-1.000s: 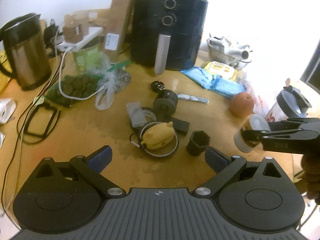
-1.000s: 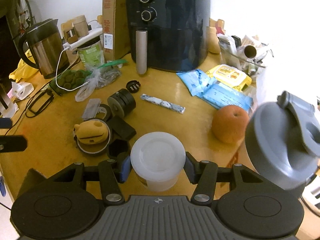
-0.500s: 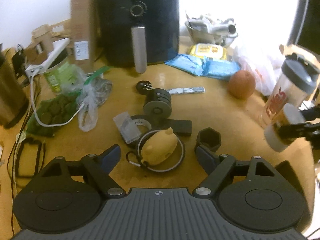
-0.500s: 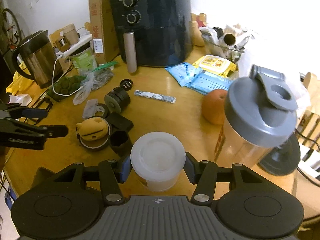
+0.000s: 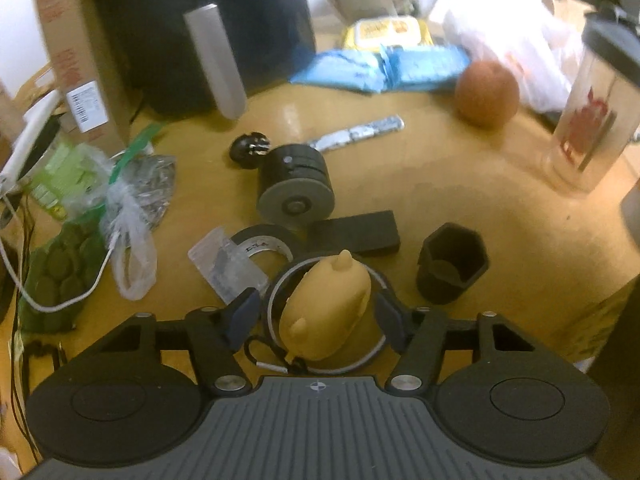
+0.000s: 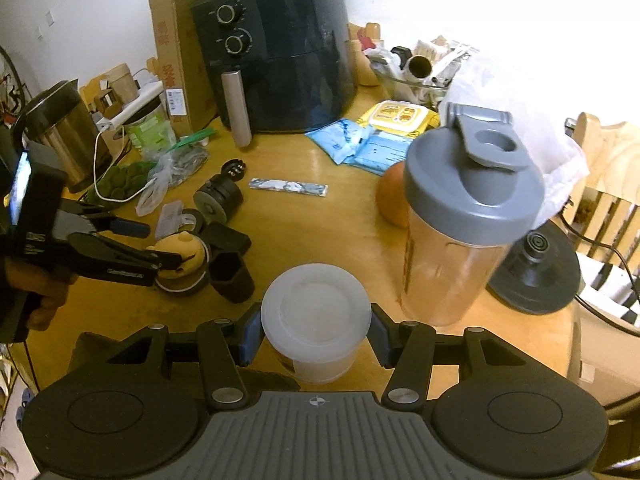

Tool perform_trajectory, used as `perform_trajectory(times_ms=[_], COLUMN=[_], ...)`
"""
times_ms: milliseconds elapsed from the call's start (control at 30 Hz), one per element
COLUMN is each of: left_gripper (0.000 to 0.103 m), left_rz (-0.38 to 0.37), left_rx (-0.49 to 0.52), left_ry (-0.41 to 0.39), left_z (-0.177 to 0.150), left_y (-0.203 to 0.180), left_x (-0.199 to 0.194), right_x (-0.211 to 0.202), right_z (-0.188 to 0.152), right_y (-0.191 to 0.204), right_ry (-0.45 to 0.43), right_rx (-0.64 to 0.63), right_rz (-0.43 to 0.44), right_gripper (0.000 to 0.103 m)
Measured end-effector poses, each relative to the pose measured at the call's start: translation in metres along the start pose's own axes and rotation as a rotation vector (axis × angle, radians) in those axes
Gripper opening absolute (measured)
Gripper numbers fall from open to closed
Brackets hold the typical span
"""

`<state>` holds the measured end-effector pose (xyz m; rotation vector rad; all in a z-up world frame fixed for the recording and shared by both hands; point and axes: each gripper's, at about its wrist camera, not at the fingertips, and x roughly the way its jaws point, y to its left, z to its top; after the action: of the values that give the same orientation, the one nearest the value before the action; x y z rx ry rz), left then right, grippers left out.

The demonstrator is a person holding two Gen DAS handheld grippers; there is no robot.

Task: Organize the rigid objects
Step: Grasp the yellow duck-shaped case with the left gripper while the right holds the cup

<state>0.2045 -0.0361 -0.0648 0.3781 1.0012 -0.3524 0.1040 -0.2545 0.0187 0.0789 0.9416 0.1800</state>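
My left gripper [image 5: 314,316] is open, its fingers either side of a yellow animal-shaped case [image 5: 324,320] lying inside a black ring [image 5: 276,292] on the wooden table [image 5: 440,184]. It shows from the side in the right wrist view [image 6: 172,258], around the same case [image 6: 182,254]. My right gripper [image 6: 316,336] is shut on a small jar with a white lid [image 6: 316,314], held beside a grey-lidded shaker bottle [image 6: 460,220]. A black hexagonal cup [image 5: 452,266], a black block [image 5: 356,236], a tape roll [image 5: 260,242] and a black cylinder [image 5: 296,188] lie close by.
A black air fryer [image 6: 272,52] and cardboard box [image 6: 176,56] stand at the back, a kettle [image 6: 60,128] at the left. An orange [image 5: 486,94], blue packets [image 5: 380,66], a foil stick [image 5: 356,134], plastic bags [image 5: 132,208] and a white cable [image 5: 60,300] lie around.
My left gripper has moved forward and down until its fingers flank the yellow case. My right gripper has drawn back right with the jar, beside the shaker bottle.
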Motion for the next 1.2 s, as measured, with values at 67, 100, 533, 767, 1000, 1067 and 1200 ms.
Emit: perform_trajectory(times_ms=[67,100,533,767,1000,1067,1200], left_gripper=[0.061,0.06,0.045,0.045,0.045,0.045,0.045], left_rz=[-0.004,-0.004,0.029,0.029,0.018,0.018,0.008], left_rx=[0.036,0.052,0.094,0.005,-0.091,-0.123,-0.2], left_ry=[0.013,0.021,0.051,0.013,-0.027,-0.034,-0.048], left_z=[0.001,0.001,0.004,0.003,0.003,0.002,-0.002], left_y=[-0.003,-0.004,-0.014,-0.007,0.001,0.002,0.004], left_x=[0.007,0.011,0.017,-0.005,-0.034,-0.043,-0.061], right_x=[-0.003,-0.004,-0.013,-0.016,-0.016,-0.016,-0.018], right_z=[-0.001,-0.001,-0.007,-0.007,-0.006,-0.006,-0.005], right_y=[-0.002,-0.004,-0.009,-0.007,0.0,0.001,0.005], right_ry=[-0.005,-0.006,-0.013,-0.02,-0.014,-0.013,-0.014], right_rx=[0.009,0.014,0.034,0.023,0.006,0.001,-0.009], right_rz=[-0.005,-0.007,0.001,0.01,0.025,0.03,0.036], right_gripper=[0.057,0.057,0.057,0.057,0.057,0.057,0.057])
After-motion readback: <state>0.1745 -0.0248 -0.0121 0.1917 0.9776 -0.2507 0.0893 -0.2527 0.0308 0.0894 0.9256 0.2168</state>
